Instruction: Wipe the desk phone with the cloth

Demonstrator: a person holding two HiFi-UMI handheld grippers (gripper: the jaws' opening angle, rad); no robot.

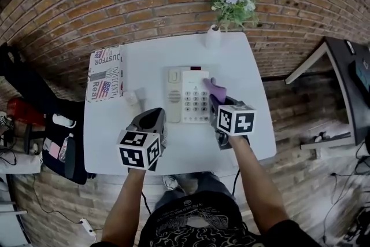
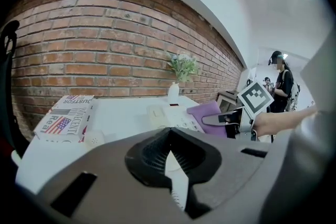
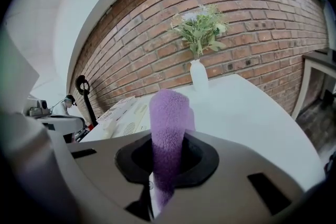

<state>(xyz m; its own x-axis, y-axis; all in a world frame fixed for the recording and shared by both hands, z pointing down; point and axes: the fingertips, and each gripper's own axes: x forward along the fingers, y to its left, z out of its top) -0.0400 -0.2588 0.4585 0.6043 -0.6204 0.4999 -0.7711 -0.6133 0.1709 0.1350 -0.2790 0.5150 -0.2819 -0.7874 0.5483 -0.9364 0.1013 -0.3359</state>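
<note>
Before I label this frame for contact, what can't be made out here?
1. Whether the cloth touches the desk phone: in the head view the right gripper covers that spot; in the right gripper view the cloth itself blocks it.
2. The keypad print: head view, too small.
3. A small white object beside the phone: head view, too small to identify.

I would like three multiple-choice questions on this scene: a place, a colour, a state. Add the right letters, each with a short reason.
1. Where is the vase? A. on the floor B. behind the phone, at the table's far edge C. at the table's near edge
2. The cloth's colour? A. green B. white C. purple
3. The right gripper is: A. shut on the cloth B. open, empty C. lying flat

Answers: B, head view shows it beyond the phone; C, both gripper views show purple; A, the cloth stands between its jaws.
</note>
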